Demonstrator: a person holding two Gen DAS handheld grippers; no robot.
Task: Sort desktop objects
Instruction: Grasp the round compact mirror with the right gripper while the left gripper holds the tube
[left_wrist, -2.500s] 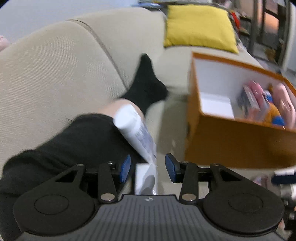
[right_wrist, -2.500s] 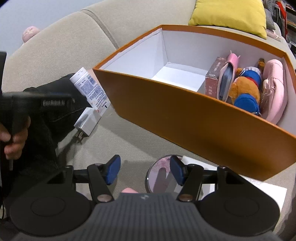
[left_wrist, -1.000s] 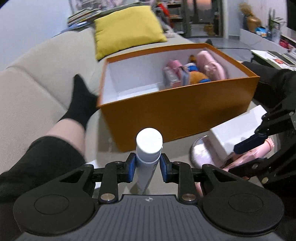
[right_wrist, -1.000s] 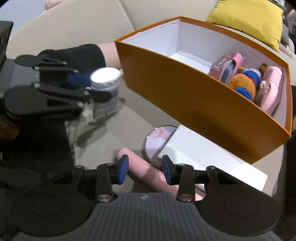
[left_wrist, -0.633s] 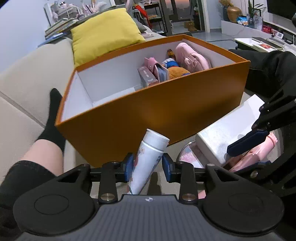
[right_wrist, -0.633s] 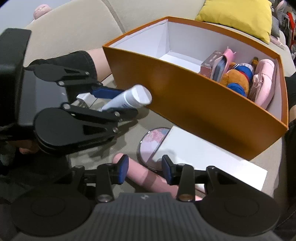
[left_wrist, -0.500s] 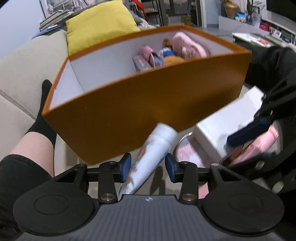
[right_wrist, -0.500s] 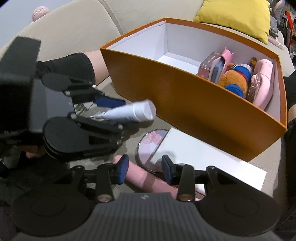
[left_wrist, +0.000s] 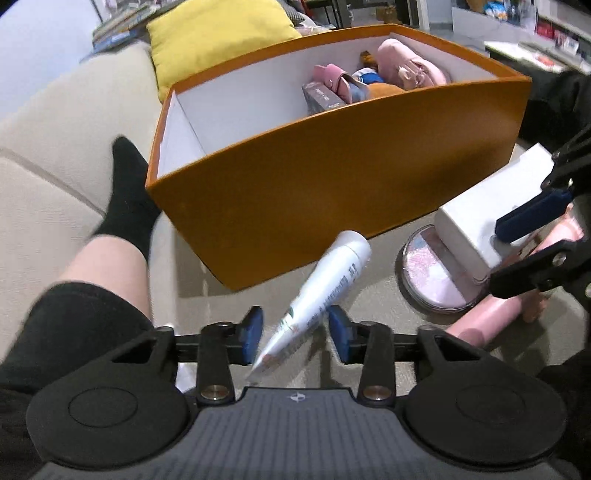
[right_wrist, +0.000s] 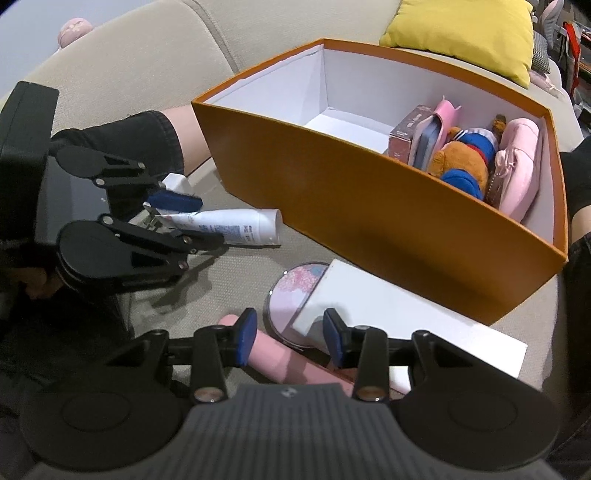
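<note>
Tube: the white tube (left_wrist: 325, 291) lies slanted between the blue pads of the left gripper (left_wrist: 294, 334), low over the sofa seat, just in front of the orange box (left_wrist: 332, 177).
Left gripper: its jaws are closing. The tube's side leans on one pad, and a gap shows at the other pad, so it is not pinched.
Right gripper: the right gripper (right_wrist: 289, 336) is part way open with nothing pinched. It hangs over the pink stick (right_wrist: 273, 354).
Things around: a round mirror (right_wrist: 291, 288) and a flat white box (right_wrist: 406, 317) lie just beside the tube. The white box covers part of the mirror.
In the way: the tall orange wall stands between the tube and the inside of the box.
Inside the box: a soft toy (right_wrist: 461, 158), a pink pouch (right_wrist: 517, 166) and a small carton (right_wrist: 410, 136) sit at one end. The other end is bare.
Left view only: the person's leg and black sock (left_wrist: 125, 199) rest beside the box.
Right view only: the whole tube from the side, and a white plug (right_wrist: 173, 182) behind the left gripper.
Which way it points: cap (left_wrist: 352, 245) toward the orange wall, flat tail back by the pads.
</note>
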